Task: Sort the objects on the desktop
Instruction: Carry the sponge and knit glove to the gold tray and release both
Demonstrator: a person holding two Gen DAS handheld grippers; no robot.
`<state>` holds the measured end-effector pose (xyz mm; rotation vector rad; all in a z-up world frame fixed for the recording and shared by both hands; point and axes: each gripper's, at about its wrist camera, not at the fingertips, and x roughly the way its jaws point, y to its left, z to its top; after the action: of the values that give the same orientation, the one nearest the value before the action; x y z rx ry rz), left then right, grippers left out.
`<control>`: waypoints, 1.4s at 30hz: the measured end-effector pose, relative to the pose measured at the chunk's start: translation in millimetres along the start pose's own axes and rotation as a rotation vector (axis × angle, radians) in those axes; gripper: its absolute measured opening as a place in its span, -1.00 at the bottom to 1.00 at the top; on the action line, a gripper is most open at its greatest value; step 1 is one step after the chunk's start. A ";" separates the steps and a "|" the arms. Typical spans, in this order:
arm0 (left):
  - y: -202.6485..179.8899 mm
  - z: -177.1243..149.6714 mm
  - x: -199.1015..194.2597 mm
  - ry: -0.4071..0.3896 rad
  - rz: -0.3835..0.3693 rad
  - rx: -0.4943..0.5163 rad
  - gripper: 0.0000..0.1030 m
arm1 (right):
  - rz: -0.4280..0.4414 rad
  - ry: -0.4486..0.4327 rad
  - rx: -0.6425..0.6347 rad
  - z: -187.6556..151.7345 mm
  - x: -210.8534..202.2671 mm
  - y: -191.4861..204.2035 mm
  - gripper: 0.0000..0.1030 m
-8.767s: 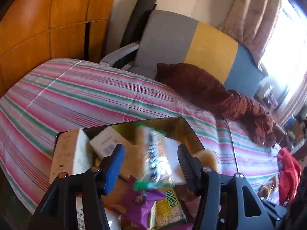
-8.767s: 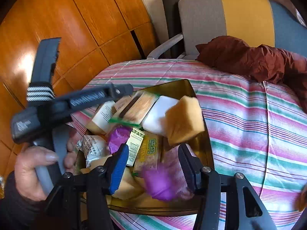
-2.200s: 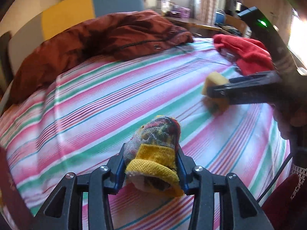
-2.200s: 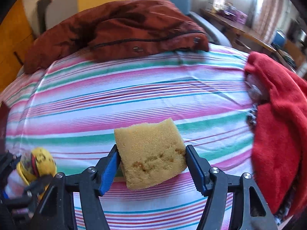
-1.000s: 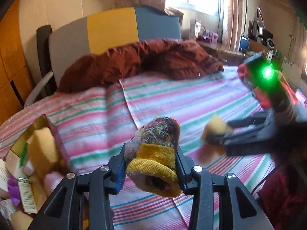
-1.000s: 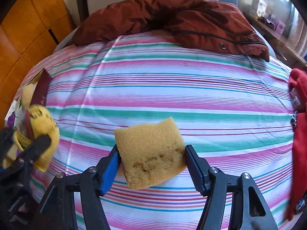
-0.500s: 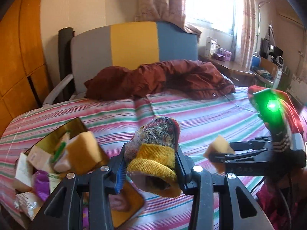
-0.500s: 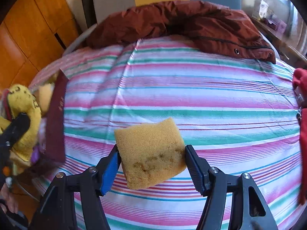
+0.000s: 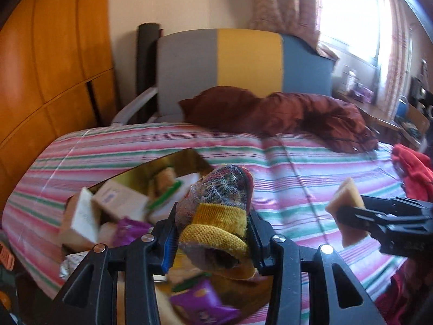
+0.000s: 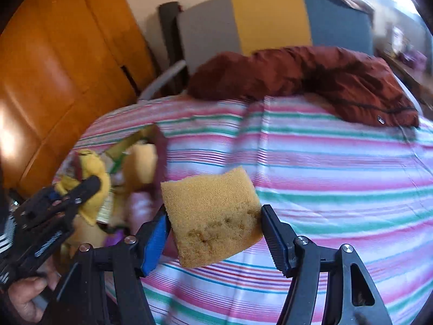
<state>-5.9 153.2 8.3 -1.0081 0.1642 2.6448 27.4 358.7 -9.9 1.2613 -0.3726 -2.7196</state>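
Observation:
My left gripper [image 9: 213, 233] is shut on a rolled multicoloured sock with a yellow cuff [image 9: 219, 211] and holds it above the gold tray [image 9: 173, 159], which is full of snack packets and sponges. My right gripper [image 10: 213, 224] is shut on a yellow sponge [image 10: 213, 216], held above the striped bedspread to the right of the tray [image 10: 159, 140]. In the left wrist view the right gripper [image 9: 349, 216] and its sponge [image 9: 349, 203] show at right. In the right wrist view the left gripper [image 10: 81, 189] and sock [image 10: 92, 168] show at left.
The striped bedspread [image 9: 297, 168] covers the surface. A maroon jacket [image 9: 284, 113] lies at the back against a grey, yellow and blue chair [image 9: 243, 59]. A red cloth [image 9: 414, 170] lies at far right. A wooden wardrobe [image 9: 54, 67] stands at left.
Both grippers have swung left toward the tray, keeping hold of the sock and the sponge. The left gripper is now over the tray.

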 end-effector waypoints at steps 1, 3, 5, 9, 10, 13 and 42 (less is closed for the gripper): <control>6.2 -0.3 -0.4 0.001 0.011 -0.011 -0.15 | 0.017 -0.005 -0.019 0.9 1.0 9.6 0.29; 17.6 -0.8 -1.5 0.000 0.037 -0.029 -0.15 | 0.045 -0.011 -0.043 0.5 3.3 22.9 0.29; 27.8 -0.8 -2.2 -0.001 0.060 -0.043 -0.14 | 0.075 -0.016 -0.078 -0.1 6.4 39.6 0.29; 46.0 -2.4 -1.3 0.002 0.095 -0.077 -0.14 | 0.106 -0.010 -0.163 -3.5 15.1 72.8 0.30; 50.3 -3.3 -1.1 0.003 0.103 -0.085 -0.14 | 0.111 -0.006 -0.179 -4.5 17.0 78.6 0.30; 61.8 -5.4 -0.2 0.009 0.119 -0.112 -0.14 | 0.110 0.006 -0.230 -8.6 25.2 99.9 0.30; 97.9 -7.4 27.4 0.087 0.161 -0.187 0.17 | 0.114 0.062 -0.373 -24.6 73.3 147.0 0.61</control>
<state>-52.0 65.6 -15.6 -1.2174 0.0168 2.8043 -0.2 197.5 -39.1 1.1749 0.0683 -2.4934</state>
